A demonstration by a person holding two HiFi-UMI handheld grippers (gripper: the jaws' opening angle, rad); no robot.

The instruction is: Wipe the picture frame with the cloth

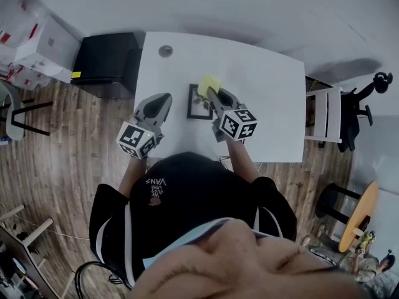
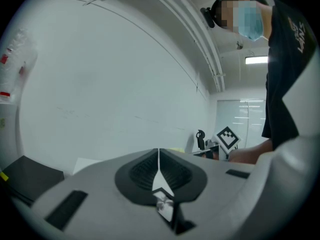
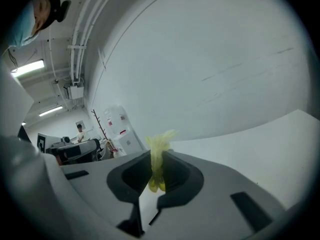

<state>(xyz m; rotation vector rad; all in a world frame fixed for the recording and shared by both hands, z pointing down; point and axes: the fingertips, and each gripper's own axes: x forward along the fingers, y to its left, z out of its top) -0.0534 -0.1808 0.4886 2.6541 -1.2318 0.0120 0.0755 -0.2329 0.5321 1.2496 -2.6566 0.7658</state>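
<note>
A small black picture frame (image 1: 198,103) lies flat on the white table (image 1: 268,98) in the head view. My right gripper (image 1: 212,93) is shut on a yellow cloth (image 1: 208,84), holding it at the frame's upper right corner. In the right gripper view the cloth (image 3: 159,156) is pinched between the closed jaws of the right gripper (image 3: 158,170) and sticks up beyond them. My left gripper (image 1: 163,100) hovers left of the frame, shut and holding nothing; the left gripper (image 2: 159,165) shows its jaws pressed together in its own view.
A round grommet (image 1: 165,51) sits near the table's far edge. A black cabinet (image 1: 107,61) stands to the left, a white chair (image 1: 325,114) and a black office chair (image 1: 358,101) to the right. White boxes (image 1: 37,42) are stacked at far left.
</note>
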